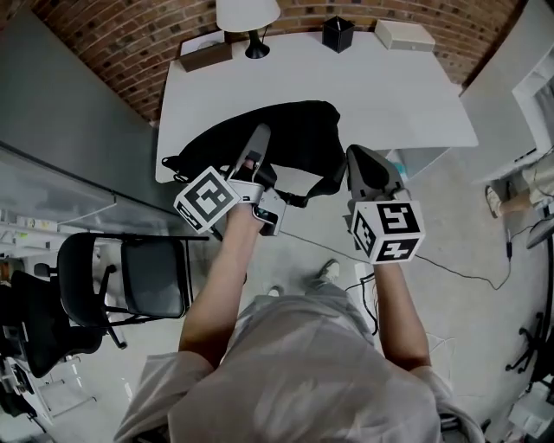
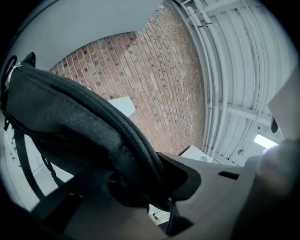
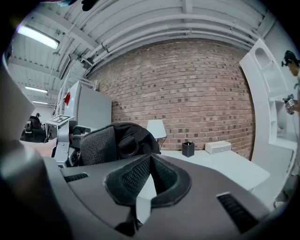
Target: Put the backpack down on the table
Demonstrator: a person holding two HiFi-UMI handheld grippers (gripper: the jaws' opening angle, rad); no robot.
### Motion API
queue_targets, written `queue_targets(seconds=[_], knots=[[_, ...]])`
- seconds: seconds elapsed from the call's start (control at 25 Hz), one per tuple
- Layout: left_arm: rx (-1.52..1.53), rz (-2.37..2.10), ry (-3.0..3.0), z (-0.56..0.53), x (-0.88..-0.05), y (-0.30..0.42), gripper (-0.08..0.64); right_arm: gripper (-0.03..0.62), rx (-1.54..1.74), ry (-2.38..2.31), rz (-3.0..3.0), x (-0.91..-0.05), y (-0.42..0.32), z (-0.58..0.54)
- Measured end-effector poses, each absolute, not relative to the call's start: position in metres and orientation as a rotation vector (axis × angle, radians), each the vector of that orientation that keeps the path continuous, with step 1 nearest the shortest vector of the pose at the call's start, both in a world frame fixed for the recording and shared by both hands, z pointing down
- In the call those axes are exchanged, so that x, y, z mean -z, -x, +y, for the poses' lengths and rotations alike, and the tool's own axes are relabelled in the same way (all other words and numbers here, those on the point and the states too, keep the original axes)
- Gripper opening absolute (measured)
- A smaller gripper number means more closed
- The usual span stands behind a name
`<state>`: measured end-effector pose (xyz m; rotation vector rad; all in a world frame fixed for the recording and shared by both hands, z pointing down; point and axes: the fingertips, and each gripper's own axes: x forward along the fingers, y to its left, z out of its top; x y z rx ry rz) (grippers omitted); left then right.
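matt black cloth backpack (image 1: 294, 130) with mesh padding, smooth white table (image 1: 389, 86), rough brick wall (image 1: 130, 60).

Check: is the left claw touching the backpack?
Touching. The left gripper view shows the left claw closed on the zippered edge of the backpack, with its jaws pressed into the fabric and no gap.

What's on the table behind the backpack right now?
Along the far edge: a lamp, a black cup, a white box, a dark flat box. The backpack hides the tabletop under it.
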<state>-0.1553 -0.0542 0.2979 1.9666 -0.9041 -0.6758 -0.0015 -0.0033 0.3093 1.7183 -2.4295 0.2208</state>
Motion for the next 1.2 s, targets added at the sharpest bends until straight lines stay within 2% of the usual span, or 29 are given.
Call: queue_targets(seconds=[0.48, 1.2], knots=[[0.690, -1.051, -1.939, -0.081, -0.305, 0.091, 0.063, 0.002, -0.225, -1.589, -2.514, -0.315, -0.070, -0.043], [0.649, -1.040, -1.951, -0.132, -0.311, 0.038, 0.063, 0.002, -0.245, -1.631, -2.496, -0.322, -0.126, -0.082]])
